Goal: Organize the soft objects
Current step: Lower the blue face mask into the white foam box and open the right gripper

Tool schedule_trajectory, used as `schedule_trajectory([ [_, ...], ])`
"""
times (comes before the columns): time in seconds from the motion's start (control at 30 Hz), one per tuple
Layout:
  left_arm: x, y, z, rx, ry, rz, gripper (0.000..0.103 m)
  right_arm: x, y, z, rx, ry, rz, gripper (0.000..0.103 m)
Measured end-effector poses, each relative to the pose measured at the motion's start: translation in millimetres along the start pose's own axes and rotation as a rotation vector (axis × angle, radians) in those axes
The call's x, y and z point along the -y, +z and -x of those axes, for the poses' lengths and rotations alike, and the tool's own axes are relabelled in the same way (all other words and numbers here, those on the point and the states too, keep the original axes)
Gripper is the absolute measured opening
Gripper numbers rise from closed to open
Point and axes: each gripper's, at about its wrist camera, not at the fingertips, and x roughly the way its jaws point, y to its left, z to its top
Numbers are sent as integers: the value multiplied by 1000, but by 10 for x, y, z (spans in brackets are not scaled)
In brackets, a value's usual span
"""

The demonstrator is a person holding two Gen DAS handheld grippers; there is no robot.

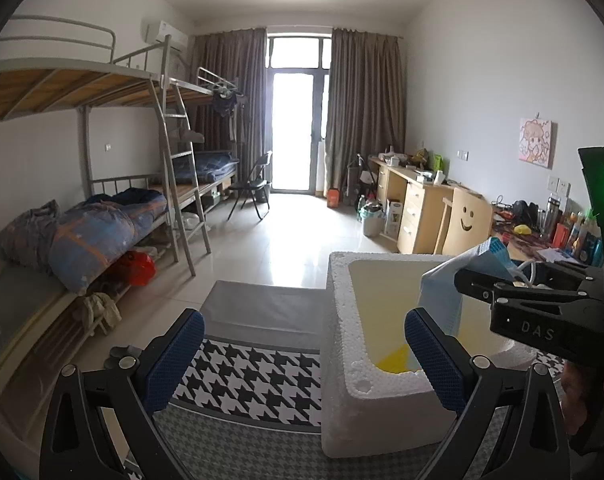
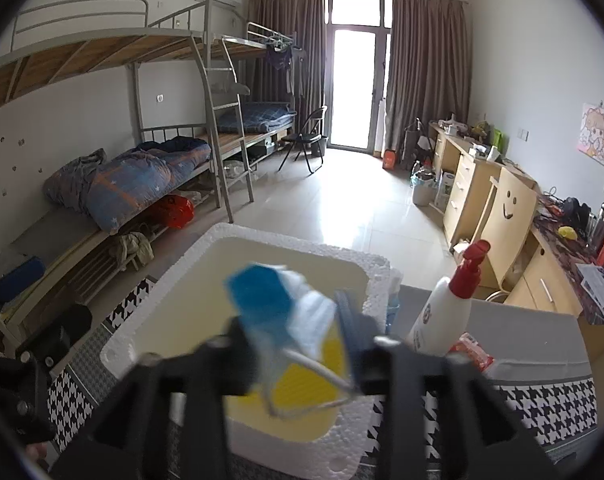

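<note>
A white foam box [image 1: 341, 320] [image 2: 302, 244] stands on a houndstooth cloth [image 1: 254, 376]. A yellow soft item [image 1: 393, 360] [image 2: 302, 384] lies on its floor. Above the box's inside hangs a blue face mask [image 2: 278, 304] [image 1: 441, 292], blurred, with its white ear loop dangling. My right gripper [image 2: 294, 320] [image 1: 485, 280] has its jaws apart around the mask, and the pads do not press on it. My left gripper [image 1: 303, 322] is open and holds nothing. It straddles the box's near left corner, with one finger over the inside.
A white spray bottle with a red top [image 2: 441, 316] and a red packet [image 2: 469, 350] stand just right of the box. Bunk beds [image 1: 102, 216] line the left wall. Desks [image 1: 421, 204] with clutter run along the right wall.
</note>
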Motion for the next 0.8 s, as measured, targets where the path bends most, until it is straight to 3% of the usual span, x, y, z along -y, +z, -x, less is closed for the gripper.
schedule_trajectory([
  [0.03,-7,-4,3,0,0,1,101,-2,2,8,3,-5,1,62],
  [0.1,2,1,-1,0,2,1,101,-33,5,22,11,-6,13,68],
  [0.4,-63,-52,49,-5,-1,5,101,-93,-8,56,2,-6,69,70],
  [0.8,-65,-84,143,0,-6,15,101,-161,-210,149,-102,3,202,73],
])
